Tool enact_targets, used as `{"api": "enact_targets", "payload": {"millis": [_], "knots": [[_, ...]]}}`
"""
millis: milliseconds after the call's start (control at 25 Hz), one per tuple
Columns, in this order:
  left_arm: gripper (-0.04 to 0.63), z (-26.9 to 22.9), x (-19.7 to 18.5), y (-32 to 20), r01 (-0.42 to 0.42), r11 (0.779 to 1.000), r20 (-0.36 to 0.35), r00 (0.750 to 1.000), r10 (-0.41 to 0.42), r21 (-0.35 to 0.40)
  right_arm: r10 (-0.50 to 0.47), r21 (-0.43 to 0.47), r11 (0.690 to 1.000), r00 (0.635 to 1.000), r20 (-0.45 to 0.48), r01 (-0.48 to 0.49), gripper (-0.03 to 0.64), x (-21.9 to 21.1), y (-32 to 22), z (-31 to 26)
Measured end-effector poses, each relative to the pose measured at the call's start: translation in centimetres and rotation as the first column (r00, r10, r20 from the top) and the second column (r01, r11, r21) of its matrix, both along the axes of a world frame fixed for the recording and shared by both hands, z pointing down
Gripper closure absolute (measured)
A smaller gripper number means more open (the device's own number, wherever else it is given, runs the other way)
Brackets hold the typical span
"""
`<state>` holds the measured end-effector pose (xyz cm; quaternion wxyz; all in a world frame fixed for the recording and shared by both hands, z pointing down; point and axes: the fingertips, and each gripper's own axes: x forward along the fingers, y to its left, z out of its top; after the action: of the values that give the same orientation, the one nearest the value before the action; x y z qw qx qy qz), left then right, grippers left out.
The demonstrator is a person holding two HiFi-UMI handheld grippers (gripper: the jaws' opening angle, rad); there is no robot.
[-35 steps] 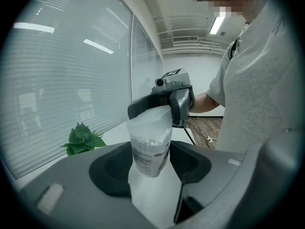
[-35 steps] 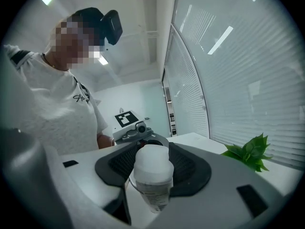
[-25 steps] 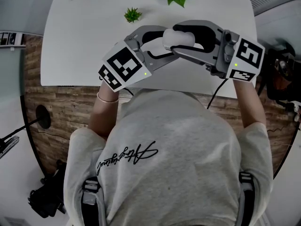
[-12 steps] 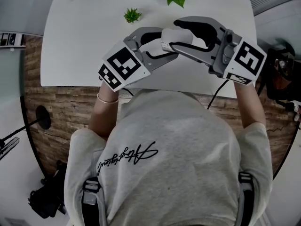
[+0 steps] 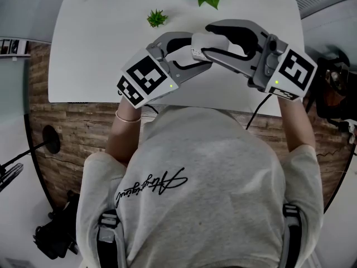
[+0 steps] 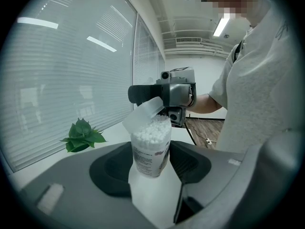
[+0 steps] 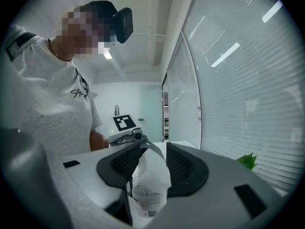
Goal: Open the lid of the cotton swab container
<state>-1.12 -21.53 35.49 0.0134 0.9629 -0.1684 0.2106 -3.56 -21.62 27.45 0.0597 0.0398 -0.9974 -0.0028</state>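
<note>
The left gripper (image 6: 151,150) is clamped on the container (image 6: 150,168). Its dark ribbed pads (image 6: 113,168) press the clear tube from both sides, the jaws standing as far apart as the tube is wide. Between those pads the tube stands nearly upright. It is packed with white swabs (image 6: 151,128), which show at its open mouth. A label (image 6: 145,157) wraps the tube and carries lines of dark print too small to read.

Just above the left pads, the translucent lid (image 6: 144,112) is tilted up off the mouth, with one edge at the rim. The right gripper (image 7: 155,149) reaches in from the opposite side and has hold of it. Its jaws have just been closing, and the lid stands between them, touching both pads. Below the right pads the tube's labelled body shows.

Whether the container's base touches the table (image 5: 100,49) under both grippers cannot be told.

Behind the fingers, the left cube (image 5: 146,78) and the right cube (image 5: 294,70) bear black-and-white square markers. A small green light glows beside each.

To the left of the left fingers a leafy plant (image 6: 82,136) stands on the table, before a window with blinds (image 6: 71,75). A smaller plant (image 5: 157,18) stands further out on the tabletop.

Nearest the camera, the person's grey shirt (image 5: 223,166) carries a line of black cursive script that cannot be read with certainty.
</note>
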Motion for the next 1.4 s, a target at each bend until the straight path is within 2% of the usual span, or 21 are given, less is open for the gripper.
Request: {"api": "enact_targets", "payload": {"millis": [560, 920, 1400], "knots": [[0.359, 0.5, 0.2, -0.1, -0.005, 1.0, -0.033, 0.999, 0.004, -0.015, 0.026, 0.054, 0.998, 1.0, -0.013, -0.025, 0.503, 0.2, -0.5, -0.3], [0.362, 0.1, 0.3, -0.2, -0.014, 1.0, -0.04, 0.999, 0.015, 0.018, 0.047, 0.046, 0.998, 0.999, 0.021, -0.048, 0.529, 0.3, -1.2, -1.3], [0.364, -0.3, 0.2, 0.0, -0.014, 0.998, -0.051, 0.999, 0.017, 0.054, 0.069, 0.05, 0.996, 0.996, 0.049, -0.072, 0.532, 0.3, -2.0, -1.9]]}}
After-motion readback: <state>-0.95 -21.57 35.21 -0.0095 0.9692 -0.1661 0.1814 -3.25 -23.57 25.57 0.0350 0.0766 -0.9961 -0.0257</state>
